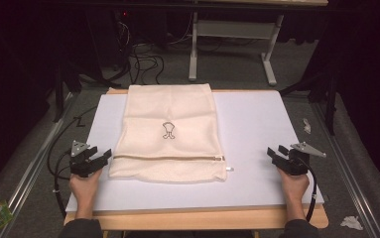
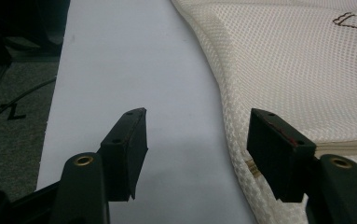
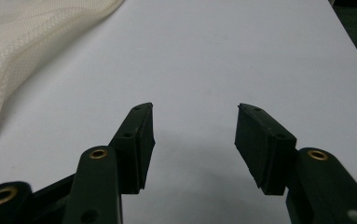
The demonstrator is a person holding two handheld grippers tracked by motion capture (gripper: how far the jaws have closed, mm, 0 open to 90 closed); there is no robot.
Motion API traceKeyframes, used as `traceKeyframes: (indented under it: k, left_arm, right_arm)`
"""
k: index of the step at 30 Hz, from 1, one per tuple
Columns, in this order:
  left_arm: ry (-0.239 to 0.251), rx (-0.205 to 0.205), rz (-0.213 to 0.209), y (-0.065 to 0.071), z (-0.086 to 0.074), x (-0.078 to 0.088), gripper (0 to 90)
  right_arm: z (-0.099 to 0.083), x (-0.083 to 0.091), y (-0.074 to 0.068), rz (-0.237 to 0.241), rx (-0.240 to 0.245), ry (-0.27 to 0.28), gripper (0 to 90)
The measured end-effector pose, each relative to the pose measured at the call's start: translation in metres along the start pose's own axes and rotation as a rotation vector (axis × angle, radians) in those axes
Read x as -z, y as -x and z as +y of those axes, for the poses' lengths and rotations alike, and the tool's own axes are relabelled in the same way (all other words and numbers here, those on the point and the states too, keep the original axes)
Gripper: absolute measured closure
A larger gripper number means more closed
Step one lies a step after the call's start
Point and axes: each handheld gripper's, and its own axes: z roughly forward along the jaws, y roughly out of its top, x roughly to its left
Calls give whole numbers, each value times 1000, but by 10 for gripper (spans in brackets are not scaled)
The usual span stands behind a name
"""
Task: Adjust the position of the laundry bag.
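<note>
A cream mesh laundry bag [image 1: 169,134] lies flat mid-surface [image 1: 257,129], zipper toward the person. The left gripper [image 1: 99,159] sits just beside its near left corner, jaws apart and empty; the right gripper [image 1: 275,154] rests well apart, likewise gaping.

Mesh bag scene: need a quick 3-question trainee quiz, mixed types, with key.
1. True or false: the left tool is clamped on the mesh bag.
2. Which lies nearer the bag's edge? A) left tool B) right tool
3. Fill in: the bag's zipper runs across the end nearest the ____.

Key:
1. False. Its jaws stand open; one is over the bag's edge, nothing pinched.
2. A. The right tool sits over the bare white board, well off the bag.
3. Person.
</note>
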Motion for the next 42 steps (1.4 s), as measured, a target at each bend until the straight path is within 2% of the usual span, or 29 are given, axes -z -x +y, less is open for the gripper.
traceKeyframes:
  k: [13, 18, 27, 31, 34, 42]
  left_arm:
    - [-7, 1, -5, 0, 1, -1, 373]
    - [-15, -22, -14, 1, 2, -1, 373]
    - [-18, -2, -30, 1, 3, -1, 367]
    - [-21, -12, -46, 5, 4, -1, 358]
    - [-28, -12, -56, 9, 6, -1, 351]
    - [-43, -28, -84, 19, 15, -1, 339]
  right_arm:
    - [1, -1, -1, -4, 6, -13, 482]
    - [2, -2, -2, -18, 10, -21, 489]
    - [3, -1, -2, -30, -8, -15, 501]
    - [3, -2, -2, -4, -17, -33, 505]
    - [5, -1, -5, -4, -13, -37, 483]
    - [11, -1, -17, 58, 16, -67, 488]
